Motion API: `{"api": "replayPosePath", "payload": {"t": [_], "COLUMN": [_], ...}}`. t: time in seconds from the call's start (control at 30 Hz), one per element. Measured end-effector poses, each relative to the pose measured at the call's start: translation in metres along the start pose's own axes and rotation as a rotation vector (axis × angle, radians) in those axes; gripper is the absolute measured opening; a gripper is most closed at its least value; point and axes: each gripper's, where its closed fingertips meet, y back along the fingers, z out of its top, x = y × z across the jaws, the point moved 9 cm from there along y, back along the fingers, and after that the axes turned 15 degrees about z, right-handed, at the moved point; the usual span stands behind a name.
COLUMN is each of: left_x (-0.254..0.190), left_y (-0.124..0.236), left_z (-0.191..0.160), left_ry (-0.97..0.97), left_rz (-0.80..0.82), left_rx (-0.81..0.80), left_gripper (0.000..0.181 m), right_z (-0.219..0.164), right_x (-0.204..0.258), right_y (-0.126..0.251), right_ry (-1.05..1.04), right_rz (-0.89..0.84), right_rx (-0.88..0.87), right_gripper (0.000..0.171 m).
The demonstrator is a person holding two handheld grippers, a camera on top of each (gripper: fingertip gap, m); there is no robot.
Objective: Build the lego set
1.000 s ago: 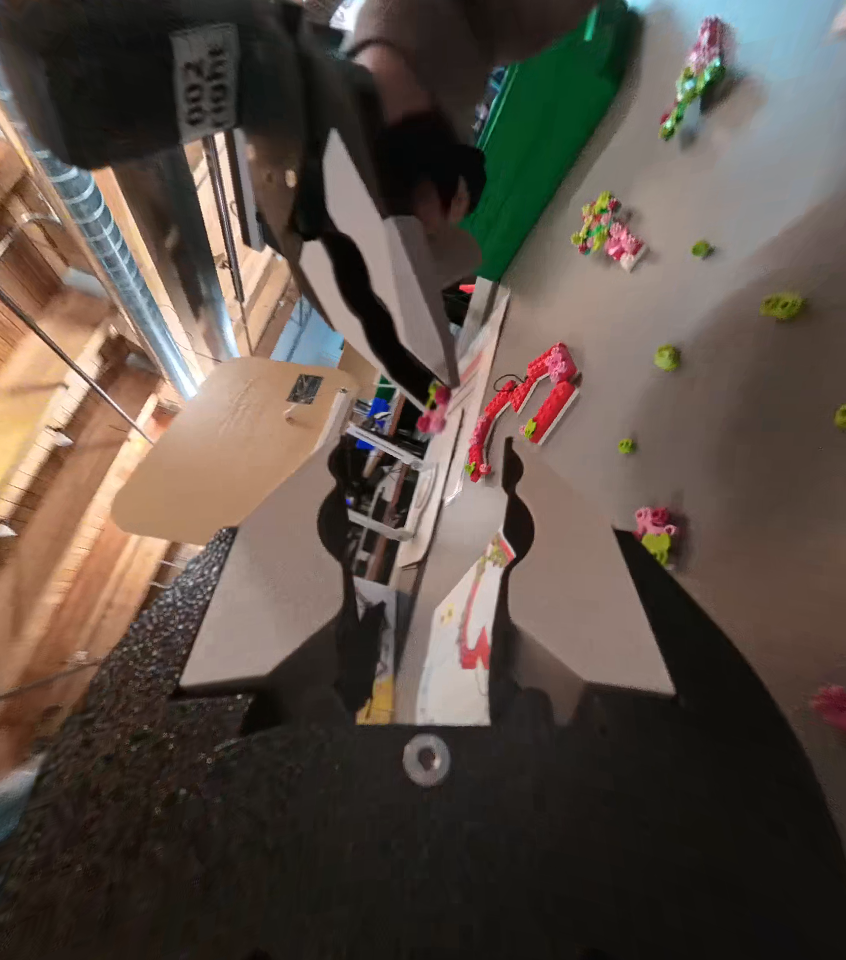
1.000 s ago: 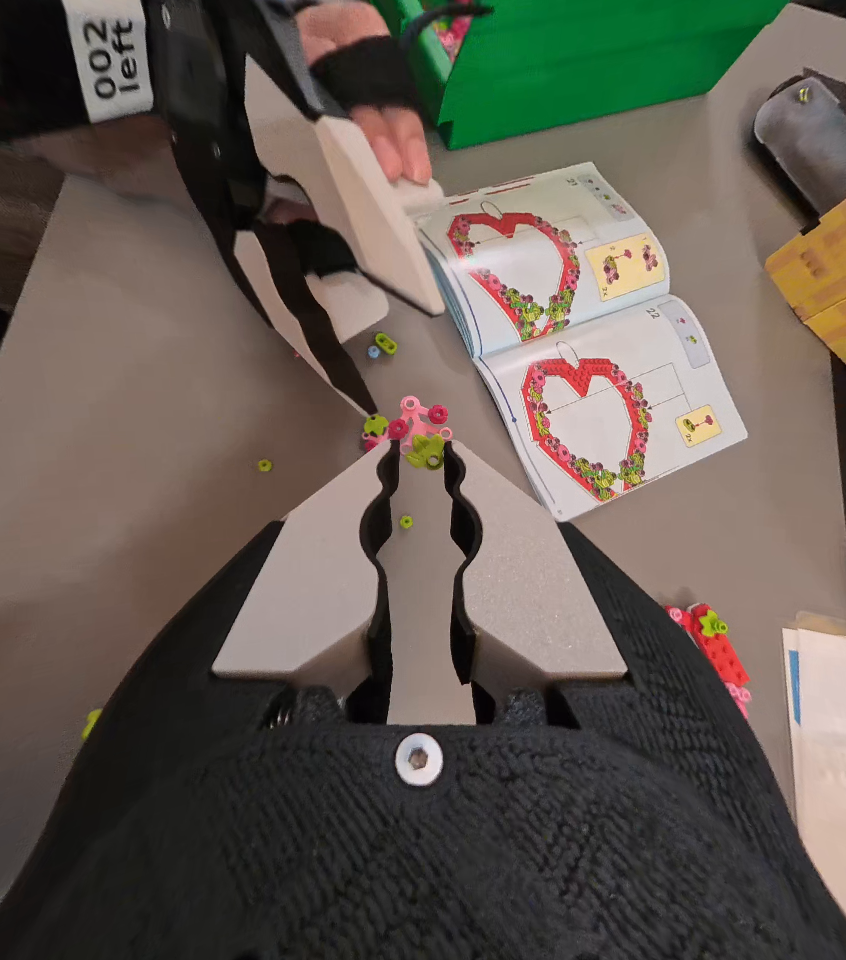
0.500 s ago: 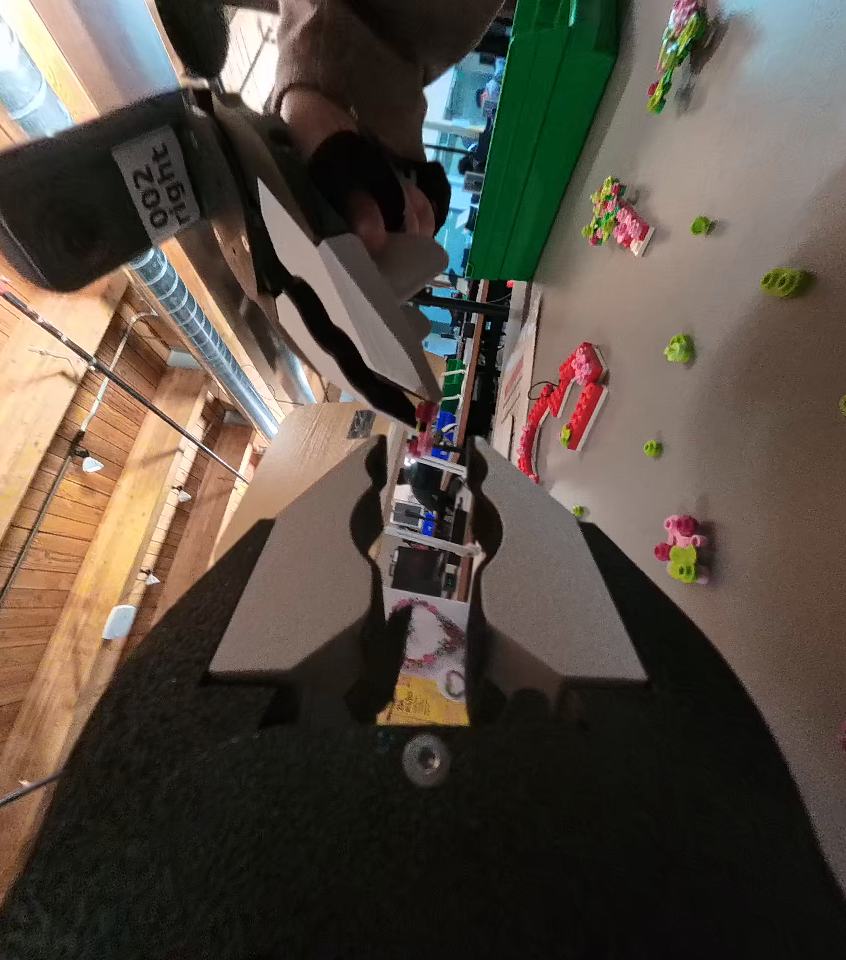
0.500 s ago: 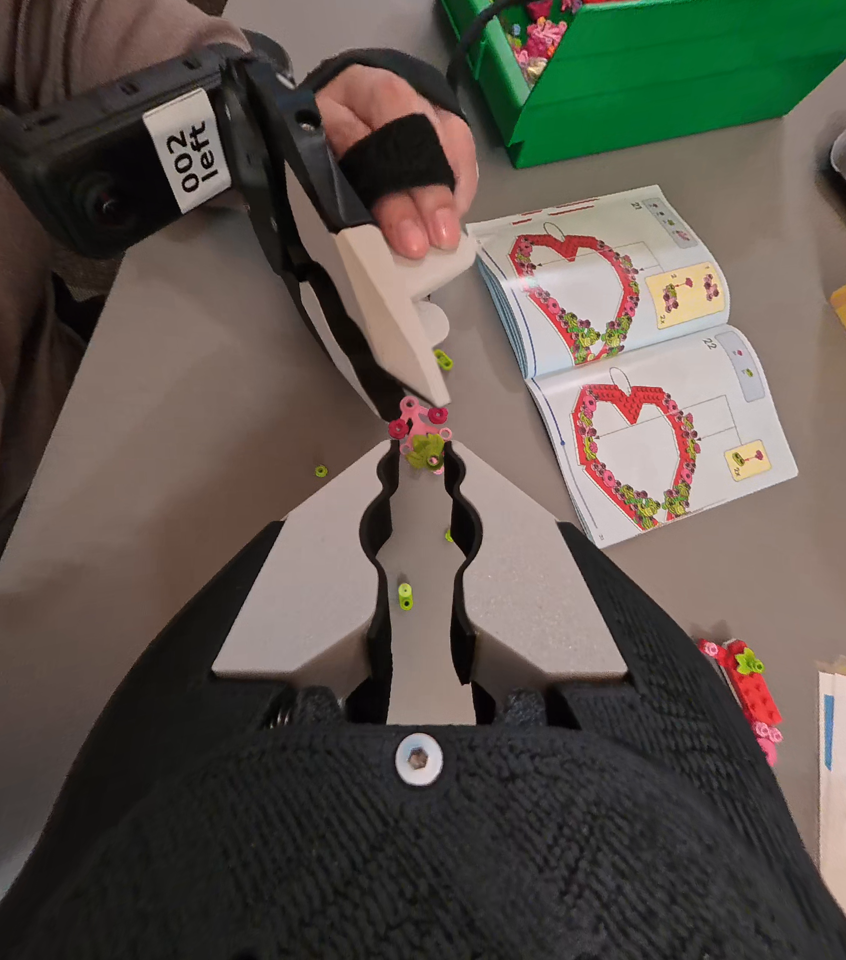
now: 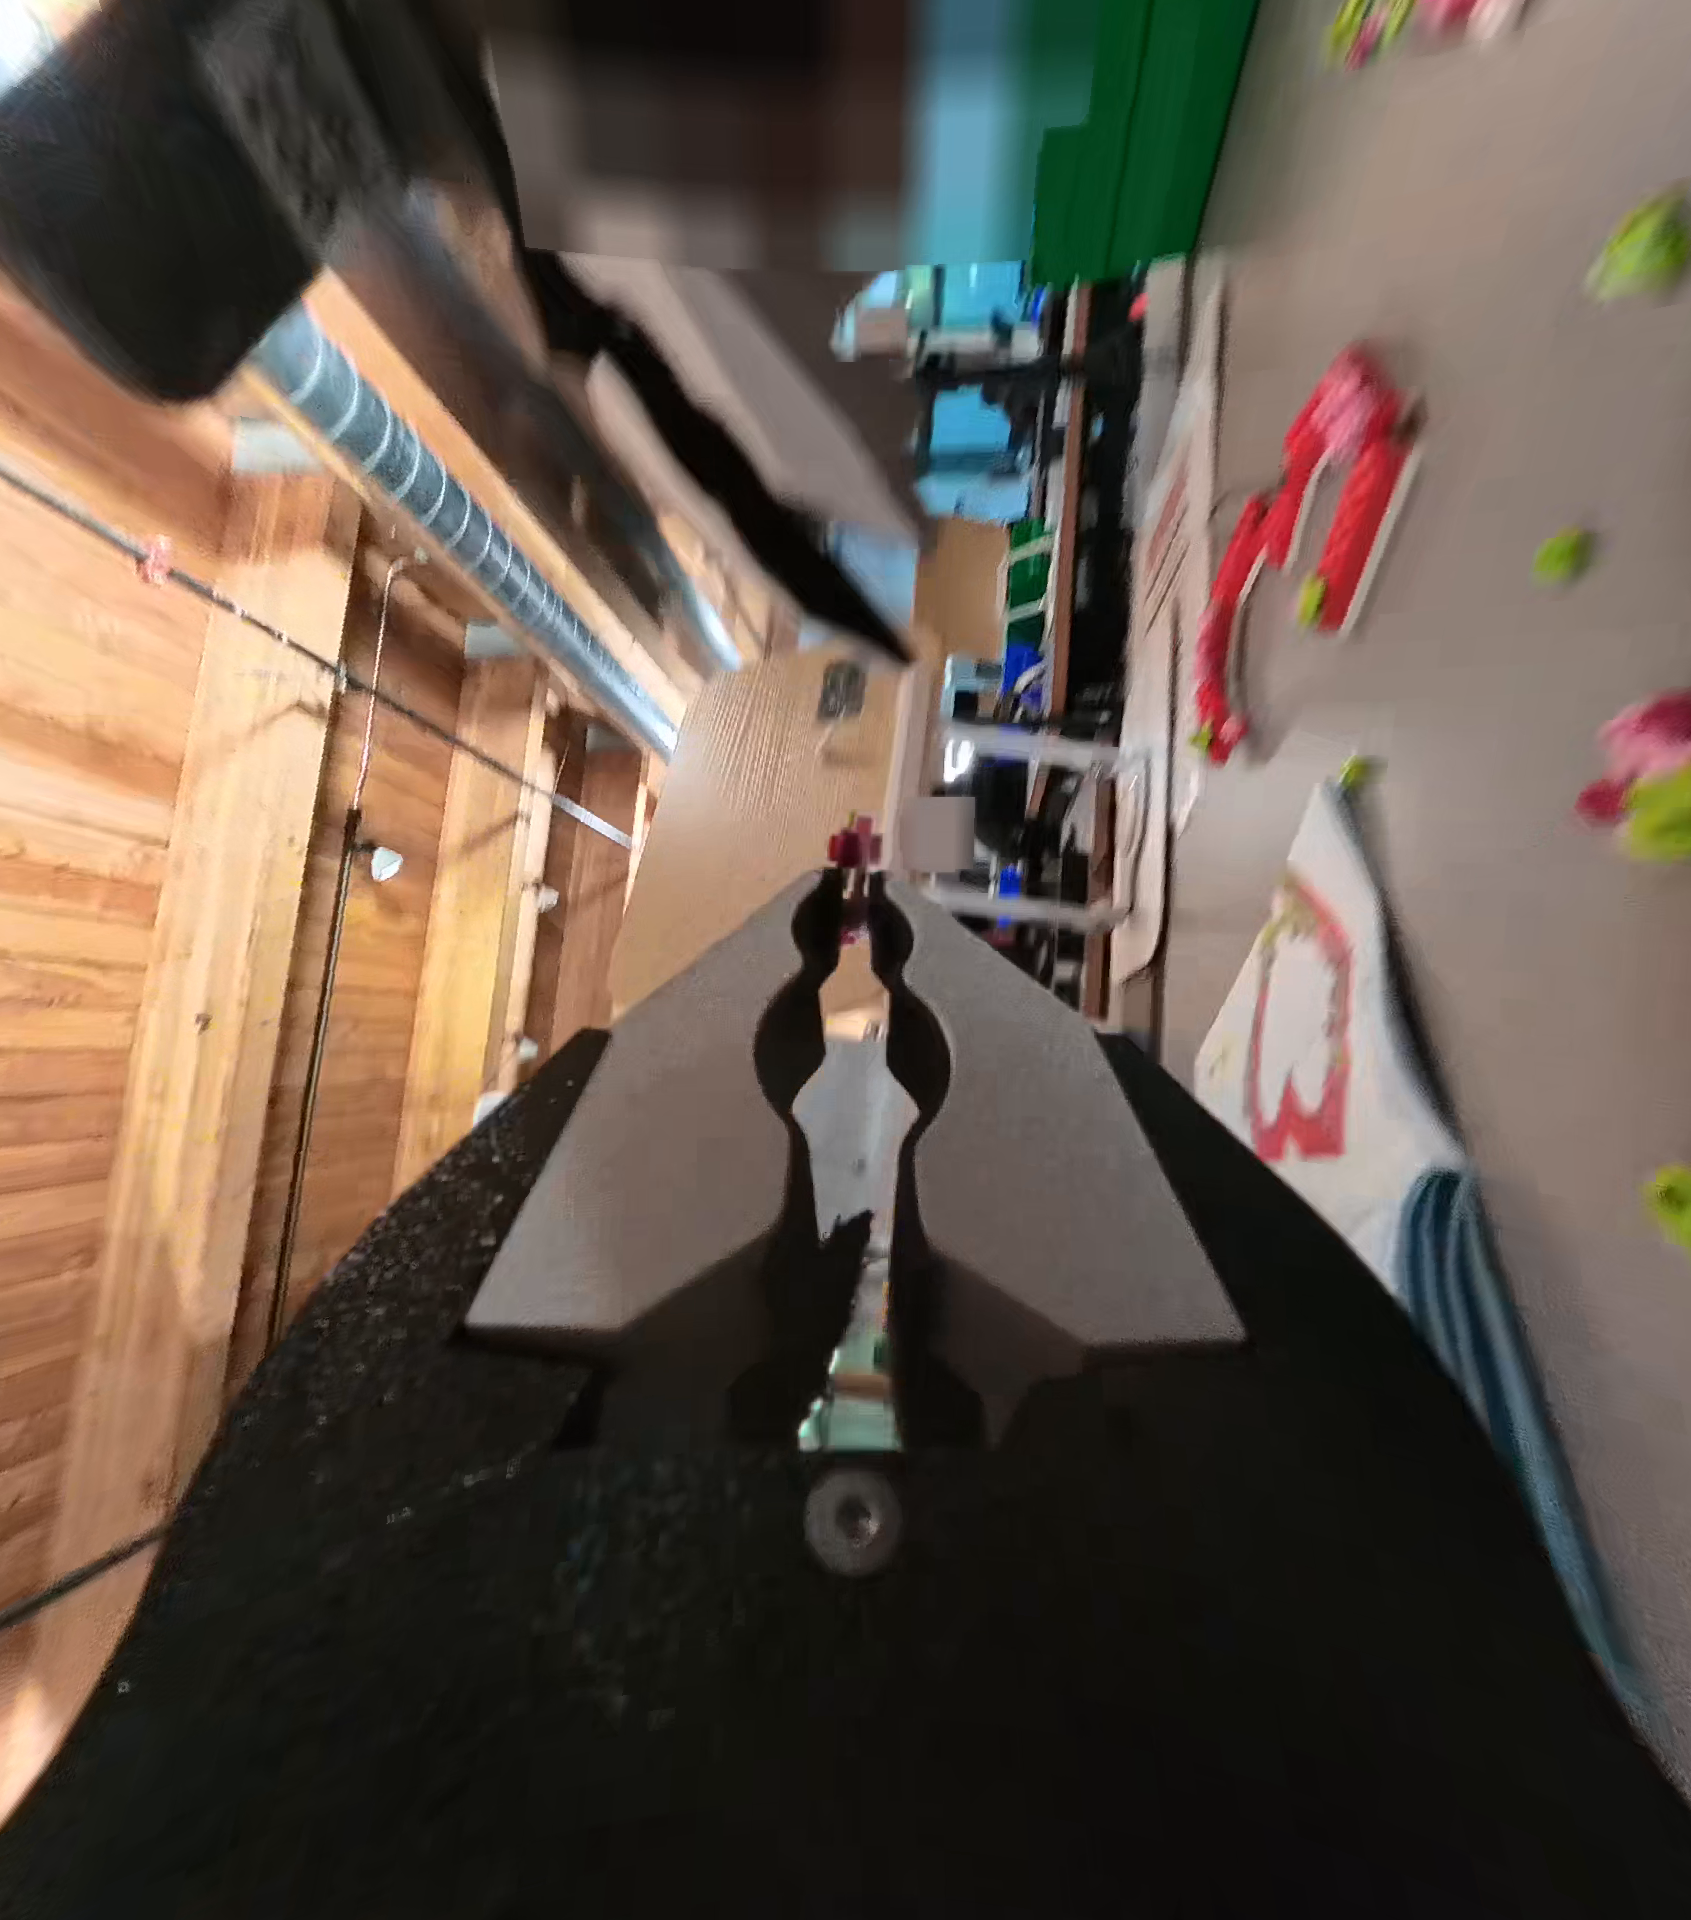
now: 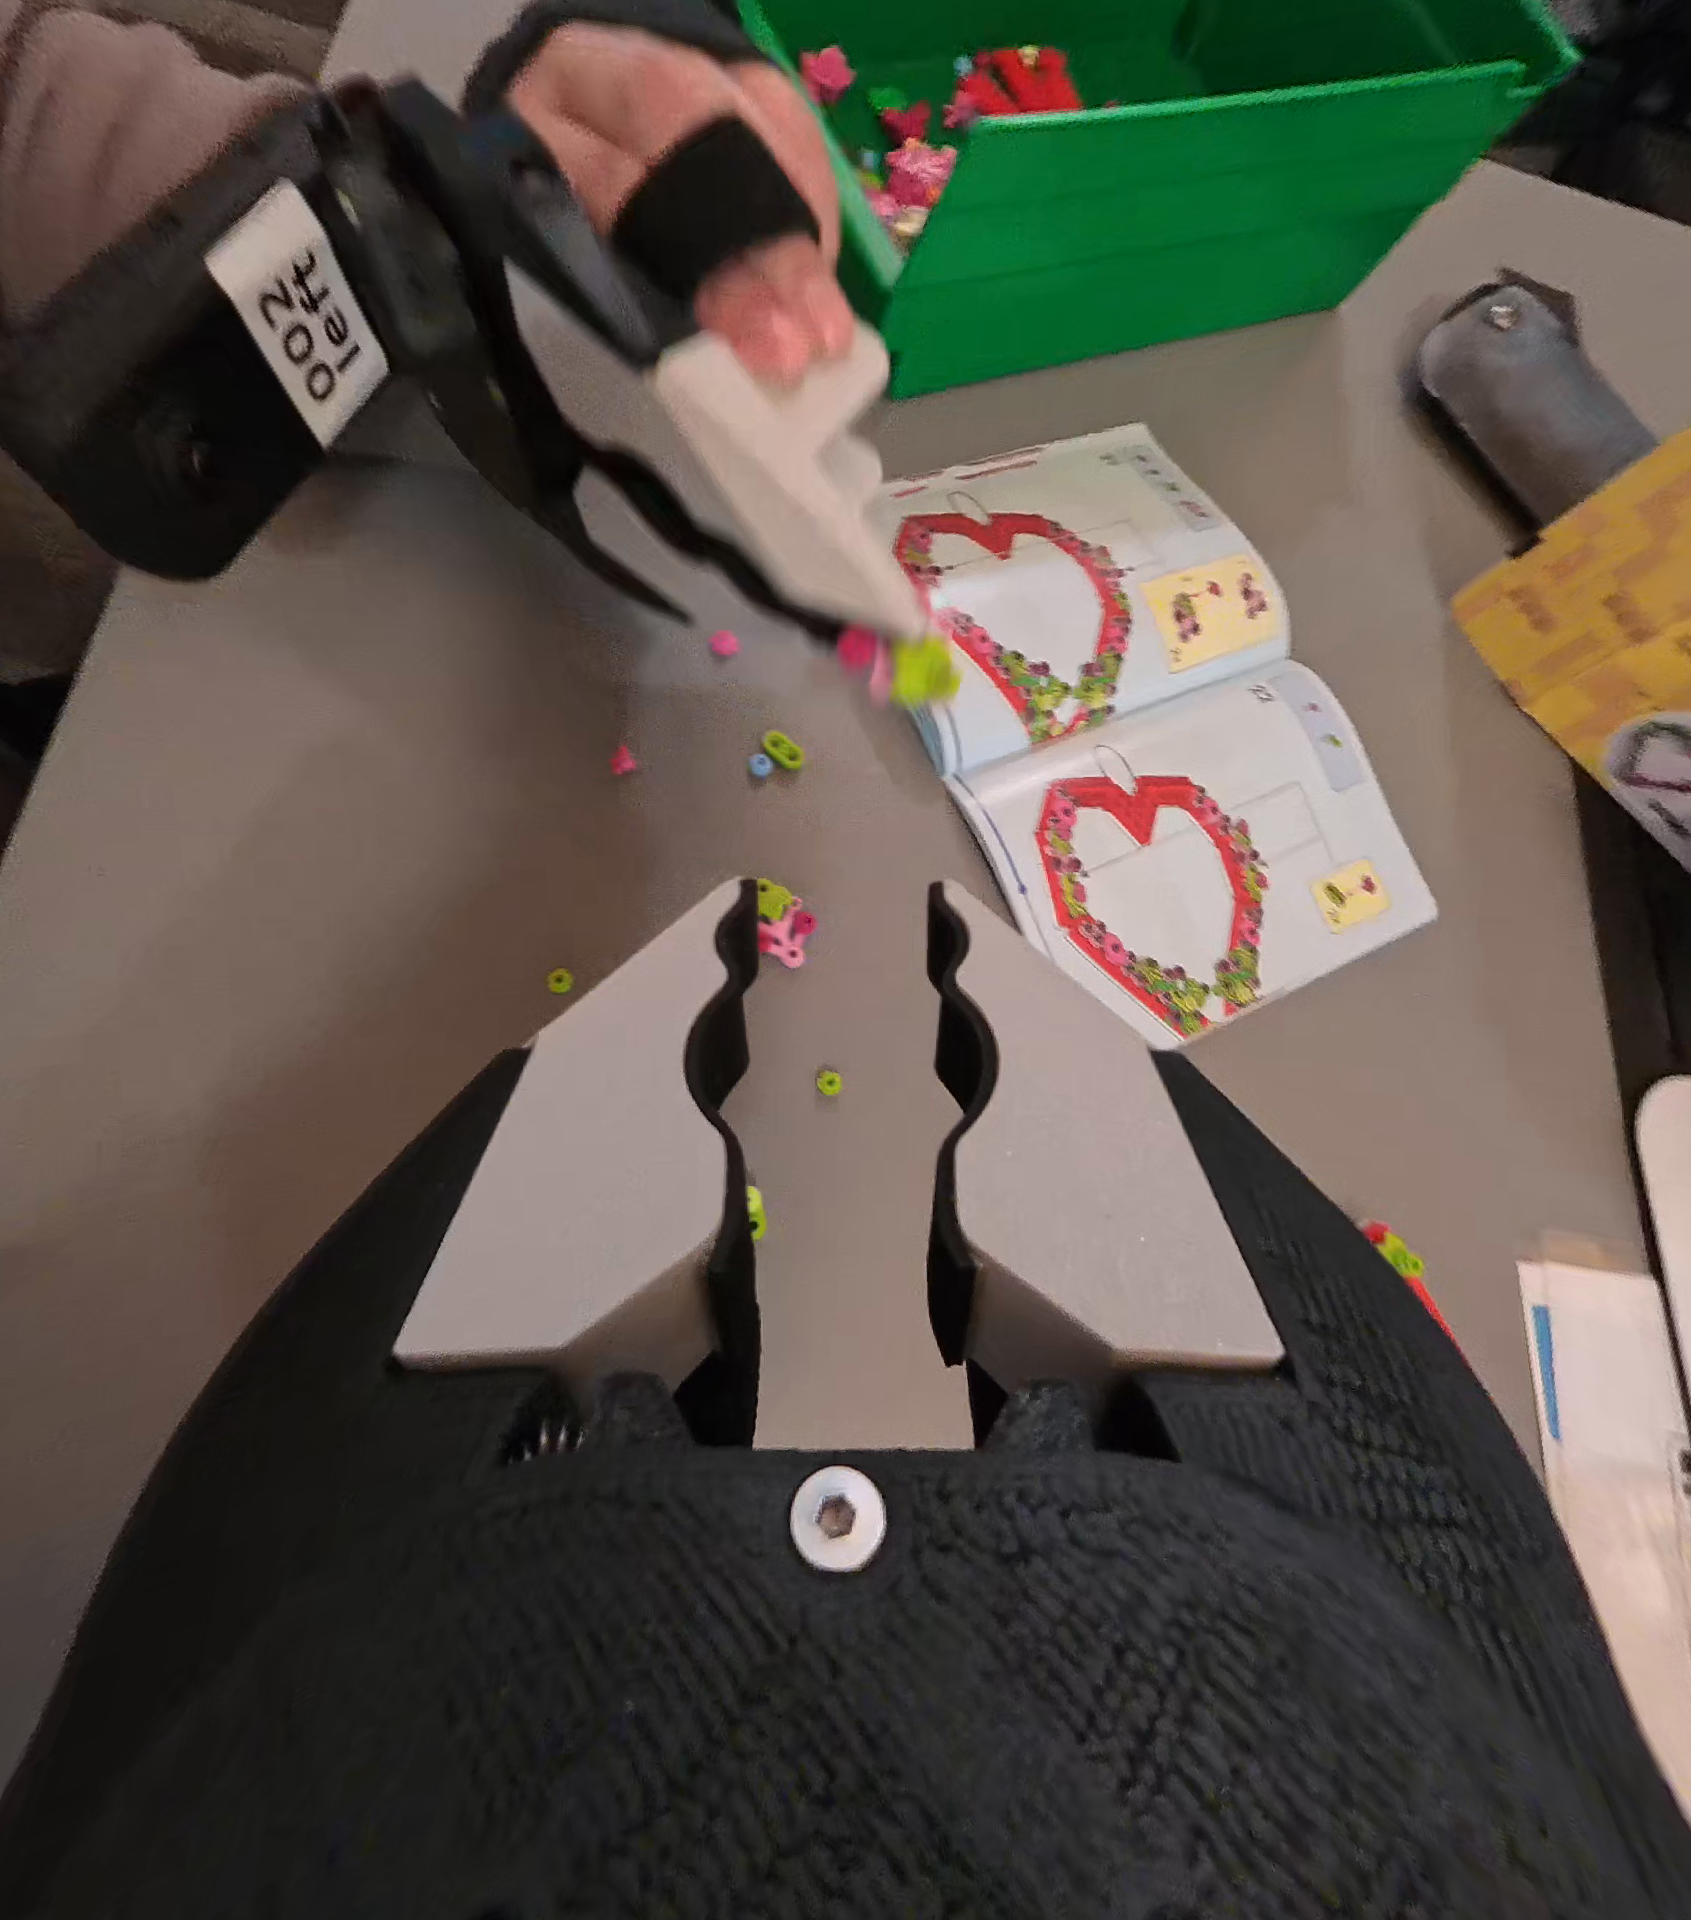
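My left gripper is shut on a small pink and lime flower cluster and holds it in the air. In the right wrist view the left gripper shows at upper left with the cluster at its tips, above the open instruction booklet. My right gripper is open and empty over the grey table. In the left wrist view it is a blur at the top. A part-built red heart lies on the table beyond the booklet.
A green bin of pieces stands at the back. A yellow box and a grey roll lie at right, white papers at lower right. Loose pieces lie about: a pink and lime cluster, lime rings.
The flower cluster has passed from my right gripper to my left. The right gripper has opened and drawn back. The left has shut on the cluster and carried it toward the booklet.
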Motion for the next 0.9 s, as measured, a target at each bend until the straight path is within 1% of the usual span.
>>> {"api": "replayPosePath", "payload": {"t": [0.07,0.17,0.3,0.37,0.43,0.5,0.6,0.73,0.9], "left_x": [0.008,0.014,0.010,0.009,0.009,0.009,0.008,0.007,0.006], "left_y": [0.002,0.005,0.006,0.006,0.006,0.006,0.005,0.005,0.005], "left_z": [-0.020,-0.038,-0.045,-0.046,-0.046,-0.044,-0.043,-0.041,-0.041], "left_ry": [-0.012,0.003,-0.023,-0.023,-0.024,-0.024,-0.031,-0.033,-0.031], "left_rz": [0.028,0.056,0.054,0.050,0.049,0.045,0.040,0.034,0.027], "left_rx": [0.085,0.158,0.177,0.180,0.174,0.168,0.158,0.151,0.148], "left_gripper": [0.002,0.002,0.002,0.002,0.002,0.002,0.002,0.002,0.002], "right_z": [-0.006,-0.010,-0.010,-0.009,-0.009,-0.009,-0.008,-0.008,-0.009], "right_x": [0.001,0.011,0.026,0.031,0.034,0.035,0.032,0.023,0.021], "right_y": [-0.003,-0.034,-0.089,-0.108,-0.119,-0.127,-0.133,-0.133,-0.136], "right_ry": [-0.019,-0.005,0.055,0.080,0.139,0.171,0.083,-0.039,-0.051], "right_rz": [-0.014,0.056,0.159,0.178,0.161,0.137,0.157,0.160,0.188], "right_rx": [0.002,0.053,0.129,0.134,0.144,0.144,0.104,0.048,0.069], "right_gripper": [0.027,0.022,0.016,0.014,0.011,0.008,0.007,0.006,0.004]}}
